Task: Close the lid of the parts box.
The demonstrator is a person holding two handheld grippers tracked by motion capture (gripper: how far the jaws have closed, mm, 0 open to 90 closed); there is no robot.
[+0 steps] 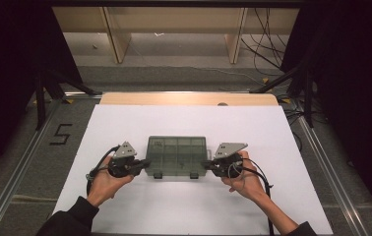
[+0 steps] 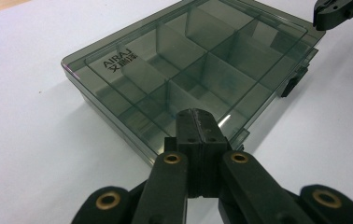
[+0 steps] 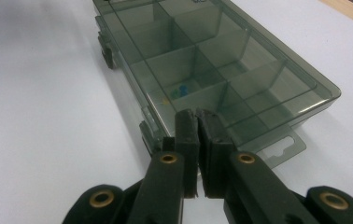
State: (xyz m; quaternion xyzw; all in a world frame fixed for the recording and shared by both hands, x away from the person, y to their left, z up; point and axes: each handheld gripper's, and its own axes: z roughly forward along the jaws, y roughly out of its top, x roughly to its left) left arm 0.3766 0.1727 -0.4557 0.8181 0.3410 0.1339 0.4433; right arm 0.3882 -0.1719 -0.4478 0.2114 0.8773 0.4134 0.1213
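Note:
A smoky see-through compartment box (image 1: 176, 155) lies lid-down-shut on the white sheet, with two latches on its near side. My left gripper (image 1: 147, 162) is at its left short side, jaws shut with nothing between them. In the left gripper view the shut tips (image 2: 197, 116) sit right at the box (image 2: 188, 60) edge; whether they touch it I cannot tell. My right gripper (image 1: 205, 165) mirrors this at the right short side, shut and empty. Its tips (image 3: 197, 116) point at the box (image 3: 212, 51), where small blue and yellow bits (image 3: 178, 91) lie in one compartment.
The white sheet (image 1: 184, 211) covers the table; a wooden strip (image 1: 189, 99) shows at the far edge. Metal rails (image 1: 21, 162) run along both sides, with a black "5" (image 1: 61, 133) on the floor. Stand legs and cables (image 1: 272, 81) lie beyond the table.

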